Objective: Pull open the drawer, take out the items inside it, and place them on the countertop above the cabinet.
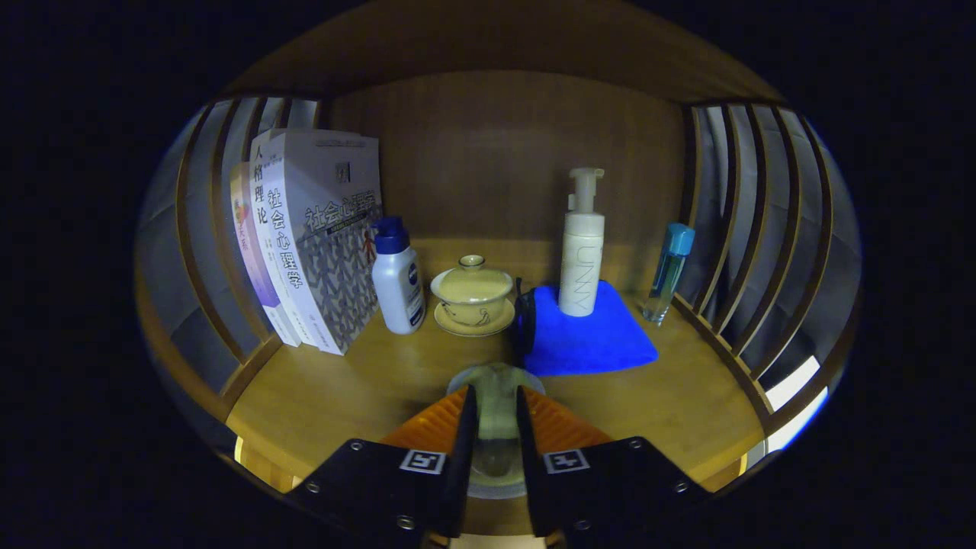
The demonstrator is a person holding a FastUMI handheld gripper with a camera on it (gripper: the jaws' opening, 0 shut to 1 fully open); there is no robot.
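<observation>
While closing from both sides on a small clear glass cup (494,415), pressing the fingers (467,427) of the gripper (494,400) against its walls and holding it low over the wooden worktop (343,389), with its round rim showing just past the fingertips and its see-through body running back down the narrow gap between them. Showing ribbed pads on the fingers' sloping faces and flat plates with square printed markers nearer the camera. Looking beyond the held cup toward a folded blue cloth (591,343), soft and matte, lying flat on the worktop just ahead and slightly to the right. Carrying, on that cloth, an upright white pump bottle (581,267), tall and cylindrical with a pale pump head. Standing farther right, off the cloth and near the slatted side wall (755,244), a slim clear bottle with a light blue cap (668,271). Sitting left of the cloth, a cream ceramic lidded tea bowl (473,293) on its saucer, round and glossy, with a small knob on top. Standing beside it to the left, a squat white plastic bottle with a dark blue cap (398,278). Leaning further left against the other slatted wall, a row of upright paperback books (305,236) with pale, printed covers. Closing off the back, a smooth wooden panel (496,160).
</observation>
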